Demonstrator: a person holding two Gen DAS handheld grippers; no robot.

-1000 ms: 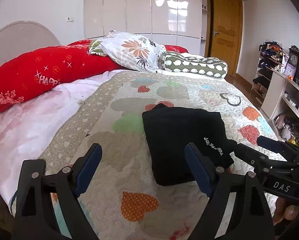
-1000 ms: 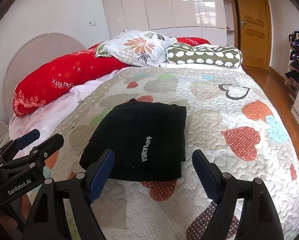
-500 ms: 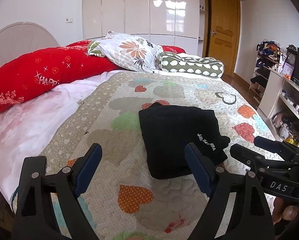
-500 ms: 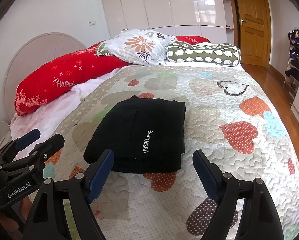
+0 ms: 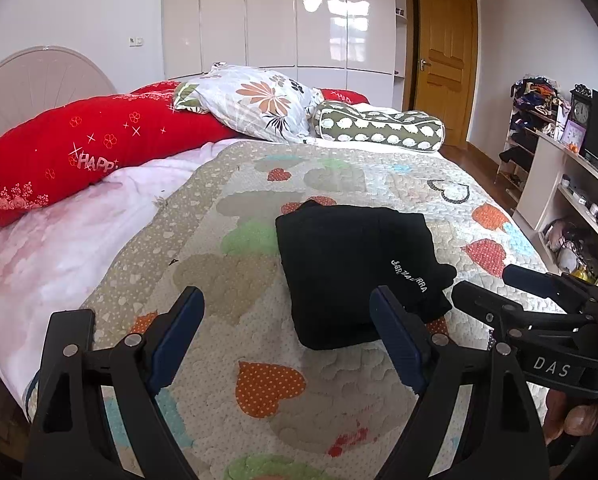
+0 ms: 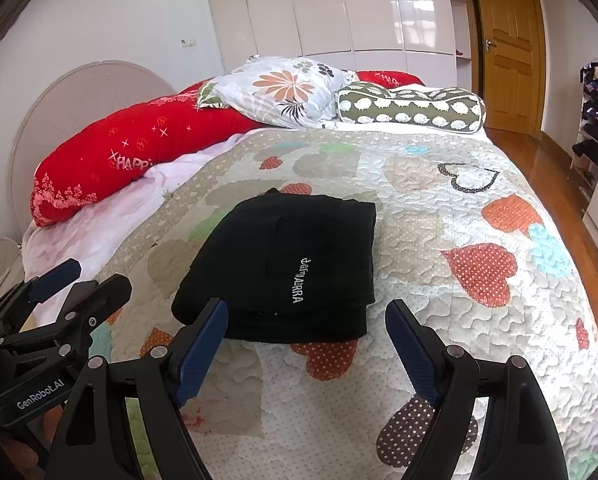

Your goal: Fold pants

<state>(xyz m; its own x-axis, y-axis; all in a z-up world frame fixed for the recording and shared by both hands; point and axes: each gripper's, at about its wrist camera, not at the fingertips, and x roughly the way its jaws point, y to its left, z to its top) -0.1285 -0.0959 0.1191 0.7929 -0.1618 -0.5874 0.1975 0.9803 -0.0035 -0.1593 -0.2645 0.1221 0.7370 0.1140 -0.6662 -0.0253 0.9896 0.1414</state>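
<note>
- While both tools hang above the near end of the bed [image 6: 479, 208], the black pants [image 6: 287, 264] sit folded into a compact stack on the heart-print quilt [image 5: 259, 312], white lettering facing up.
- The left hand-held gripper [image 5: 287, 332] has its jaws spread wide with nothing between them; the pants are just ahead of it, off toward its right finger.
- The right hand-held gripper [image 6: 307, 344] is spread too and empty, with the pants straight ahead, just past its fingertips.
- Far beyond both: a red pillow [image 6: 139, 152] and a floral pillow [image 5: 255, 100].
</note>
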